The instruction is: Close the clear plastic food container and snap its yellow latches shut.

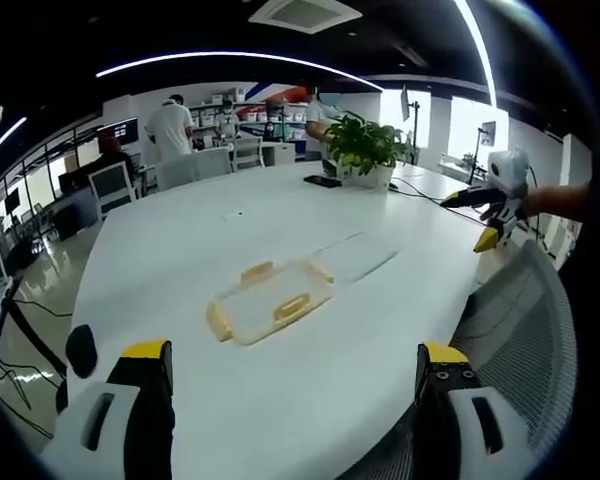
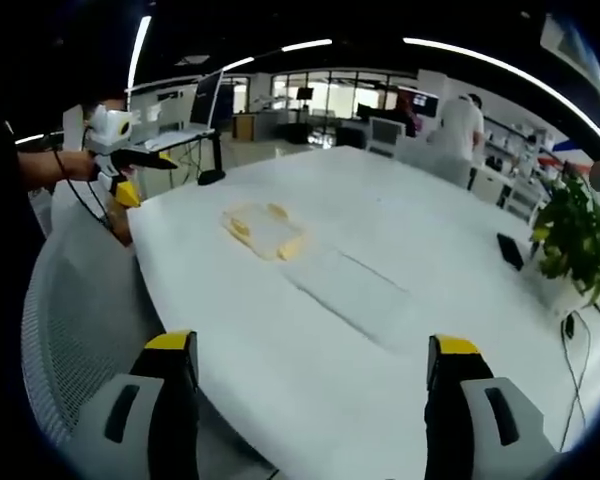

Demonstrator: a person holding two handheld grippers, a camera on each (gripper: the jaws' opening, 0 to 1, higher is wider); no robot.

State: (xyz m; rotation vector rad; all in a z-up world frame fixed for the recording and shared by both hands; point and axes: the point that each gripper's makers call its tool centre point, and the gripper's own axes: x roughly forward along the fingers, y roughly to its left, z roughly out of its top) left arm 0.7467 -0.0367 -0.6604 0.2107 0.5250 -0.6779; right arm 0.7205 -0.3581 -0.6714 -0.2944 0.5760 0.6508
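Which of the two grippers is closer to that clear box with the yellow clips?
Left, though only slightly, as far as I can judge. Both grippers, left gripper and right gripper, hang open off the table edge, well back from the container.

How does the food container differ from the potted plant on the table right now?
The food container is low, flat and clear with yellow latches; the potted plant stands tall, green and leafy in a white pot. The container lies nearer both grippers; the plant sits toward the table's far side. Both rest on the white table, untouched.
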